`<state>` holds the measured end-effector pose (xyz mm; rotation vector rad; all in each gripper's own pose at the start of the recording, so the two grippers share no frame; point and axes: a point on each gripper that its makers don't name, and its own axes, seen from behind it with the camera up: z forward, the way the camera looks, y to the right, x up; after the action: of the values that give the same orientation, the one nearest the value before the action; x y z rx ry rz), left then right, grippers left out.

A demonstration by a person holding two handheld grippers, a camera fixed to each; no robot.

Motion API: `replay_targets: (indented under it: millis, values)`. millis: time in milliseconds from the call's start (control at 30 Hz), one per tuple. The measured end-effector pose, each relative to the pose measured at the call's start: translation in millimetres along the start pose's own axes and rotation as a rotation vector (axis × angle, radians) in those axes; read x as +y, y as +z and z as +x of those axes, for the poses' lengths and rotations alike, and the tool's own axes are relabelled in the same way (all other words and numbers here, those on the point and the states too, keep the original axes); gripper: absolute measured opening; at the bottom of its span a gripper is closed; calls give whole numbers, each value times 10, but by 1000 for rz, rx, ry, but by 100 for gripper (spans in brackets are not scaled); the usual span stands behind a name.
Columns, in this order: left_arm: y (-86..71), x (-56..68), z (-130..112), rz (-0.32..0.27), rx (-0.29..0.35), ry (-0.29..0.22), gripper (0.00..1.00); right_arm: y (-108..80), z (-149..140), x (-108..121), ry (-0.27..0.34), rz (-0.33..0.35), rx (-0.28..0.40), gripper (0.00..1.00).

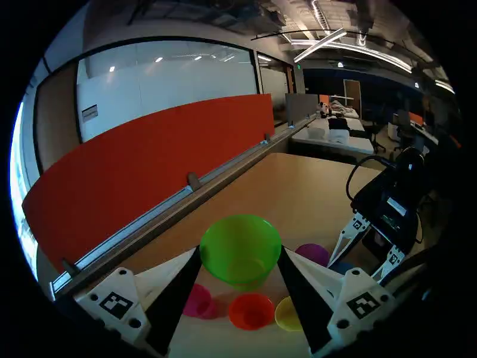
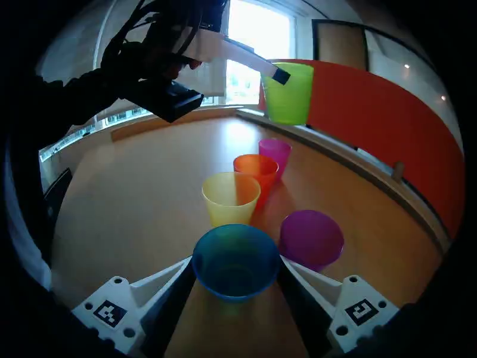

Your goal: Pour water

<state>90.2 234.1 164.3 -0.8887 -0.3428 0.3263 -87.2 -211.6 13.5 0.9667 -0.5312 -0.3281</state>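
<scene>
In the left gripper view, my left gripper (image 1: 240, 253) is shut on a green cup (image 1: 240, 244), held upright above the wooden desk (image 1: 298, 191). Below it stand a pink cup (image 1: 200, 301), an orange cup (image 1: 250, 310) and a yellow cup (image 1: 288, 313), with a purple cup (image 1: 312, 253) further right. In the right gripper view, my right gripper (image 2: 236, 262) is shut on a blue cup (image 2: 235, 261) low over the desk. Beyond it stand the yellow cup (image 2: 231, 197), orange cup (image 2: 256, 170), pink cup (image 2: 275, 152) and purple cup (image 2: 311, 237). The green cup (image 2: 288, 92) hangs above them. Whether any cup holds water is unclear.
An orange partition (image 1: 149, 161) with a metal rail (image 1: 179, 206) runs along the desk's far side. A person's dark sleeve and hand (image 2: 119, 71) hold the left gripper up at left. More desks and chairs (image 1: 346, 128) stand farther back.
</scene>
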Motion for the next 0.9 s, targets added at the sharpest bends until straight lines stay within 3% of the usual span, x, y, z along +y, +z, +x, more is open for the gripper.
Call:
replay_targets:
  millis: [400,900]
  values:
    - [-98,-23,25,15,24,-16,89,9,16,-29,14,-7,26,91]
    - [-317,-90,109,46,108,-65,89,-60,198,-32,37,-30,92,91]
